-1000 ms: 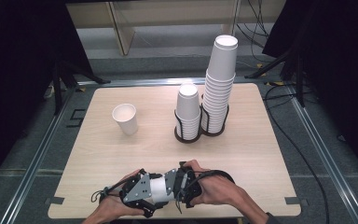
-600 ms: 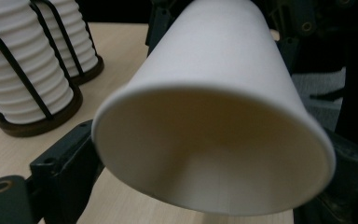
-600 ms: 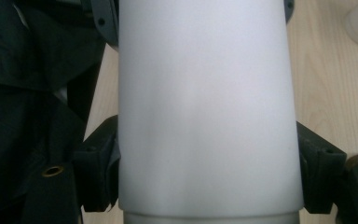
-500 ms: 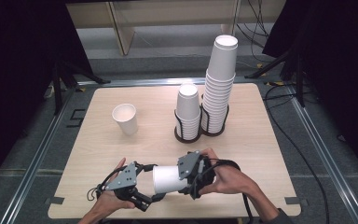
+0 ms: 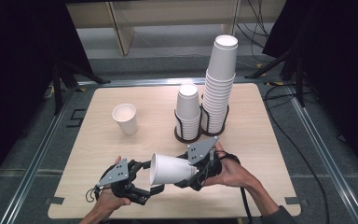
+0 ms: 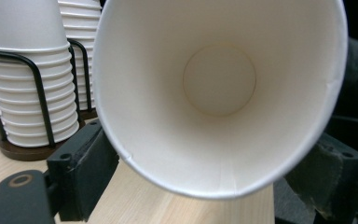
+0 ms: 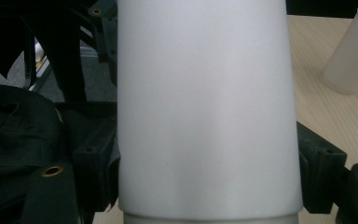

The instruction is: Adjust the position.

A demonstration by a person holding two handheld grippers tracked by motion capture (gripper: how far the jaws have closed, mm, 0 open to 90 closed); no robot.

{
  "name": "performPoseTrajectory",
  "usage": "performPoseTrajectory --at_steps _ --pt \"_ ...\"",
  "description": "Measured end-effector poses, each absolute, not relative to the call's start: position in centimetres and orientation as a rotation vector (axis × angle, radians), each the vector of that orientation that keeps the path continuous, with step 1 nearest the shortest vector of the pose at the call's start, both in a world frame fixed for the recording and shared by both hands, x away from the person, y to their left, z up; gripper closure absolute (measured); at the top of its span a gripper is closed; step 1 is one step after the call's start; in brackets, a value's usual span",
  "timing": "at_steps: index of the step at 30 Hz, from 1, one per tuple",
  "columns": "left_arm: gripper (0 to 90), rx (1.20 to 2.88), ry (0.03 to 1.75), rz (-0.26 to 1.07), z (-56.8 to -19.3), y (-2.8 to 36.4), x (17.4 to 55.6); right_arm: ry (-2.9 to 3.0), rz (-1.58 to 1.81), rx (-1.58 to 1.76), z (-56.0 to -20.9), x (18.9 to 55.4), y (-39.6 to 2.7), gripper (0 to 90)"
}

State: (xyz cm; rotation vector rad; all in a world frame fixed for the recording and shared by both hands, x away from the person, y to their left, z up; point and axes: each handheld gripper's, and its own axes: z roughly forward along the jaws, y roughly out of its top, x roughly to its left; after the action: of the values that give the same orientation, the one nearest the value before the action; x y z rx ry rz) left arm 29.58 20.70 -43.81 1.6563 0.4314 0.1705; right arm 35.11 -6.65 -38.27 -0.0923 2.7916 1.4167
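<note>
A: Table [image 5: 261,140] first. Two wire holders near the back: tall stack [image 5: 220,88] still loaded high, short stack [image 5: 188,109] just beside it. One loose cup [image 5: 125,119] stands upright at the left, well apart from the stacks.

B: And the held cup [image 5: 170,169]?

A: On its side above the near edge, mouth toward the left gripper [image 5: 142,179], base end in the right gripper [image 5: 193,175]. Right jaws clamp the cup wall from both sides; its own view shows the pads tight against the cup [image 7: 205,116].

B: Left jaws?

A: They have just been closing. In the left gripper view the rim [image 6: 219,98] sits between them. Whether the pads press on it I can't tell; the lower jaw looks to sit just under the rim.

B: Progress?

A: I judge it early: one cup set out, one mid-handover, many left stacked.

B: Hard to see?

A: The right fingertips hide behind the cup in the high view. The cup's base is cut off in the right gripper view.
</note>
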Motion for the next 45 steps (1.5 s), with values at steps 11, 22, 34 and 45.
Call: performPoseTrajectory --at_steps 11,22,34,45 --pt "5.5 1.561 0.459 0.164 -43.5 20.7 29.4 2.812 1.525 -0.069 -39.2 35.2 -6.1 25.1" --pt "5.0 1.553 0.466 0.157 -43.5 20.6 29.3 2.816 1.581 -0.078 -40.3 35.2 -5.4 25.0" --pt "9.2 1.585 0.445 0.176 -43.6 20.7 29.4 2.85 1.58 -0.053 -41.1 35.3 -5.3 25.0" --pt "15.7 1.626 0.419 0.218 -43.4 20.3 29.1 2.902 1.545 0.022 -42.1 35.8 -5.3 18.4"
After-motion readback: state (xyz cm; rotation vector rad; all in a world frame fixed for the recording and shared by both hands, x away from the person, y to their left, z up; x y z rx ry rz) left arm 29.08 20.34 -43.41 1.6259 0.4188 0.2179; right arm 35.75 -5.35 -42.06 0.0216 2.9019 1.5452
